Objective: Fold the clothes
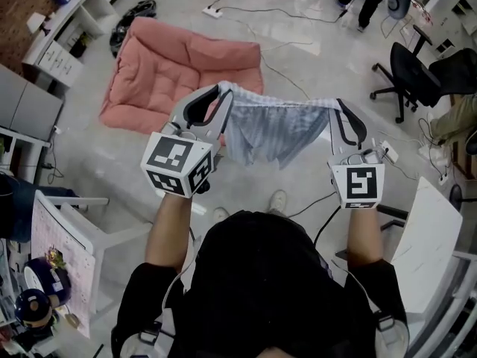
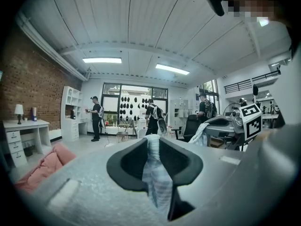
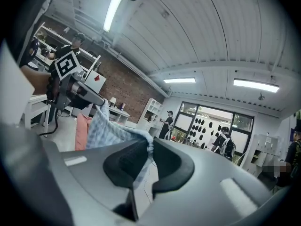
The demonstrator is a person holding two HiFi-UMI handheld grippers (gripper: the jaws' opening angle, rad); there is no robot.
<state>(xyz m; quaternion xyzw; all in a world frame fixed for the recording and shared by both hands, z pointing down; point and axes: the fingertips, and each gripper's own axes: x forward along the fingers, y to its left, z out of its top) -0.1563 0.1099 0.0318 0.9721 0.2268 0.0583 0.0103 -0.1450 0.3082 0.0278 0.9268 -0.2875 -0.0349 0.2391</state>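
A pale blue-and-white striped garment [image 1: 277, 129] hangs stretched in the air between my two grippers, its lower edge drooping in points. My left gripper [image 1: 222, 89] is shut on its left top corner. In the left gripper view the cloth [image 2: 154, 168] is pinched between the dark pads and hangs down from them. My right gripper [image 1: 339, 104] is shut on the right top corner. The right gripper view shows that corner [image 3: 146, 144] caught between the pads, with the garment [image 3: 106, 126] running off to the left toward the other gripper [image 3: 70, 86].
A pink cushion mat [image 1: 179, 73] lies on the pale floor ahead. White desks [image 1: 63, 32] stand at the left, black office chairs [image 1: 417, 77] at the right, cables [image 1: 298, 88] trail across the floor. Several people [image 2: 96, 117] stand by the far windows.
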